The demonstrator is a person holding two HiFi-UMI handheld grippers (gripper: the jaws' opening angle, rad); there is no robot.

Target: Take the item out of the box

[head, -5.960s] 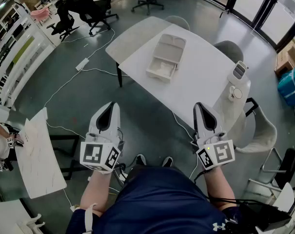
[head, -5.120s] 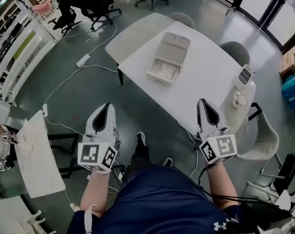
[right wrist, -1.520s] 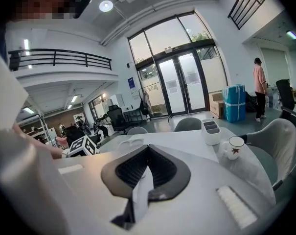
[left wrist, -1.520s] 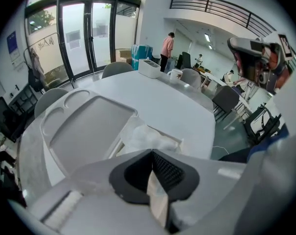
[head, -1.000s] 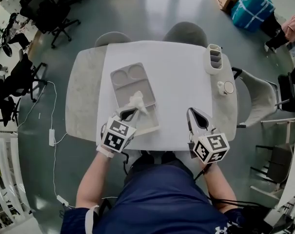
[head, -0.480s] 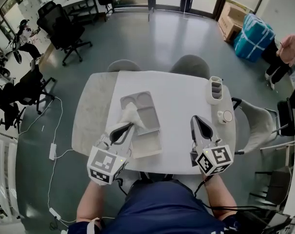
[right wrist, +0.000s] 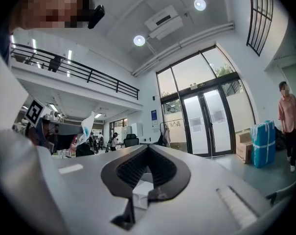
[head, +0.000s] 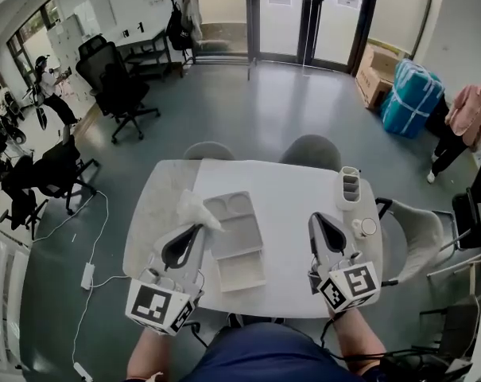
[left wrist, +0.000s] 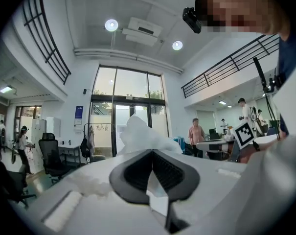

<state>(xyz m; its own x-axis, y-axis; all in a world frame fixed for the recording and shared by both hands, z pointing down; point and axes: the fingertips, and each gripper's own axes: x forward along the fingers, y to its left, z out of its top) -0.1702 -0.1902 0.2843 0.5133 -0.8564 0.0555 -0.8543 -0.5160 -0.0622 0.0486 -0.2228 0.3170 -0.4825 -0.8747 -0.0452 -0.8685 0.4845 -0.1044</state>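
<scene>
Black office chairs (head: 117, 86) stand on the grey floor at the far left. The left gripper (head: 198, 228) is raised over the left part of the white table (head: 300, 201). Its jaws are clamped on a corner of the white crumpled item (head: 194, 211). In the left gripper view the item (left wrist: 138, 135) bulges out beyond the closed tips of the left gripper (left wrist: 150, 151), with a thin flap of it pinched between the pads. The item is out of the box. In the head view it shows just left of the box's far left corner.

The box (head: 242, 237) lies open on the table between the two grippers. Its far half has two round hollows, and its near half is a single deep compartment in which nothing shows.

The right gripper (head: 315, 220) is held up over the right part of the table. In the right gripper view the jaws of the right gripper (right wrist: 148, 147) are together, with nothing between them.

Farther right on the table stand a slotted white holder (head: 350, 187) and, nearer, a small round object (head: 366, 227). A person in pink (head: 467, 118) stands at the far right beside a blue bundle (head: 411, 94).
</scene>
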